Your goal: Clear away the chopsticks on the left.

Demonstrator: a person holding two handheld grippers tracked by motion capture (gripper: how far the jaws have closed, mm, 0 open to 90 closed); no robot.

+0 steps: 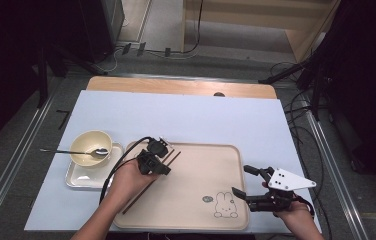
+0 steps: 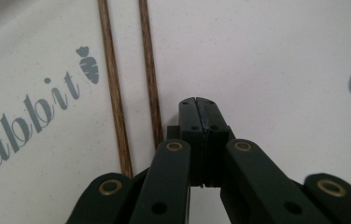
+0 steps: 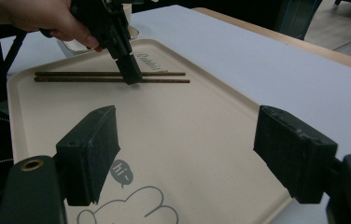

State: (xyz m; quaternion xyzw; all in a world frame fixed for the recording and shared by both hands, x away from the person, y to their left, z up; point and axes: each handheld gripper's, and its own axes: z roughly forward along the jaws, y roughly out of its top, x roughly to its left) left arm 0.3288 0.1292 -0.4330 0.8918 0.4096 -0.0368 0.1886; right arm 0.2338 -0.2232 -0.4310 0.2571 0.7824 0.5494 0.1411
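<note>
Two brown chopsticks [image 1: 140, 196] lie side by side on the left part of a beige tray [image 1: 196, 170] printed with a rabbit. My left gripper [image 1: 167, 170] points down at them, shut, with its tip on the tray beside them. In the left gripper view the jaws [image 2: 198, 100] meet with nothing between them, and the chopsticks [image 2: 113, 88] run just to their left. My right gripper [image 1: 241, 180] hovers open over the tray's right edge. In the right gripper view its pads [image 3: 89, 149] stand wide apart and empty, facing the chopsticks [image 3: 71, 77] and the left gripper [image 3: 131, 77].
A cream bowl [image 1: 91, 145] with a metal spoon [image 1: 71, 151] resting in it stands on a small steel tray [image 1: 83, 179] left of the beige tray. A pale blue sheet [image 1: 186, 120] covers the table. Cables and stands lie on the floor around it.
</note>
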